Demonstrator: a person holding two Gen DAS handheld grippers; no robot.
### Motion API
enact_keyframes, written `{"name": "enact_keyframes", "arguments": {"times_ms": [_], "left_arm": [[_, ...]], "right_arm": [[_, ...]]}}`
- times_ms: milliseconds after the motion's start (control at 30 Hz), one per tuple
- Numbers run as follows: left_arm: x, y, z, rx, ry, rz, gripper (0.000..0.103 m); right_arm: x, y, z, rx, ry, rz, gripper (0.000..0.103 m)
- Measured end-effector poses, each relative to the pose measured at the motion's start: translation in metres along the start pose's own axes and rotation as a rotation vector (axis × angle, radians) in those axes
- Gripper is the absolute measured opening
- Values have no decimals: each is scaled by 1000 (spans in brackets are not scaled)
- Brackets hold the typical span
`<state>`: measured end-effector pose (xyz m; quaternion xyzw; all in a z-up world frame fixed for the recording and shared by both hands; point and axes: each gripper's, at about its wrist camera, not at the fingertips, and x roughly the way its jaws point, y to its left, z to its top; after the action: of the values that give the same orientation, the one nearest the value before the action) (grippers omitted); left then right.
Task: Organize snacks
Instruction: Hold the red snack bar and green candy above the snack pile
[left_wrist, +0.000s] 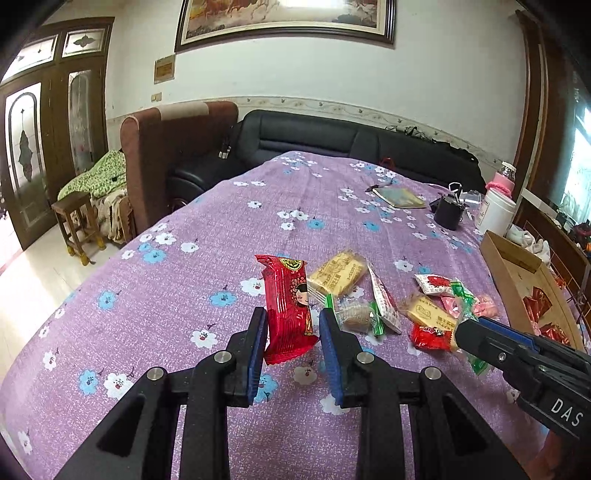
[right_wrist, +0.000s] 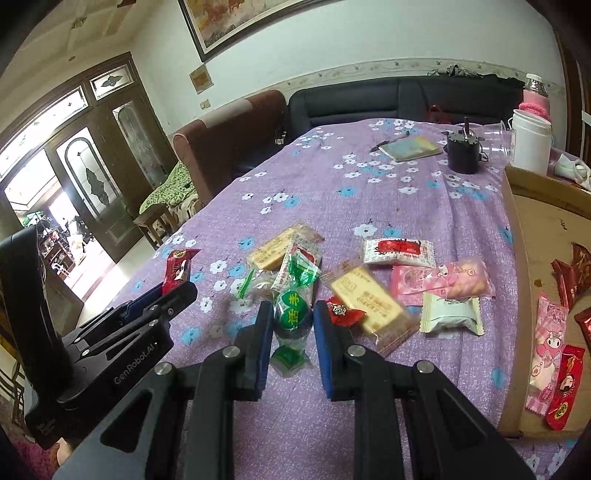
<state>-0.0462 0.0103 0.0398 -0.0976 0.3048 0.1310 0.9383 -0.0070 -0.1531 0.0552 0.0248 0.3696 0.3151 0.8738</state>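
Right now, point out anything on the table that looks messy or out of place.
The loose snacks lie in an untidy, overlapping heap on the purple cloth beside the cardboard box. A clear plastic cup lies tipped on its side near the white jar.

A lived-in home sitting room: a black leather sofa (left_wrist: 314, 140) and a brown armchair (left_wrist: 166, 155) line the wall under a large framed painting (left_wrist: 284, 18), dark wooden doors (left_wrist: 48, 129) carry patterned glass panes, and a floral purple cloth (left_wrist: 221, 240) covers the counter beside a wooden stool (left_wrist: 75, 225).
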Motion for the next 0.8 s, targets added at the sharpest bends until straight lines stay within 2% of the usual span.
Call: {"name": "enact_keyframes", "arguments": {"times_ms": [367, 800], "left_arm": [[-10, -6, -1, 39, -46, 21, 30], [-11, -10, -1, 53, -51, 25, 30]], "right_arm": [[0, -2, 1, 16, -3, 2, 21], [-2, -5, 1, 33, -12, 3, 21]]}}
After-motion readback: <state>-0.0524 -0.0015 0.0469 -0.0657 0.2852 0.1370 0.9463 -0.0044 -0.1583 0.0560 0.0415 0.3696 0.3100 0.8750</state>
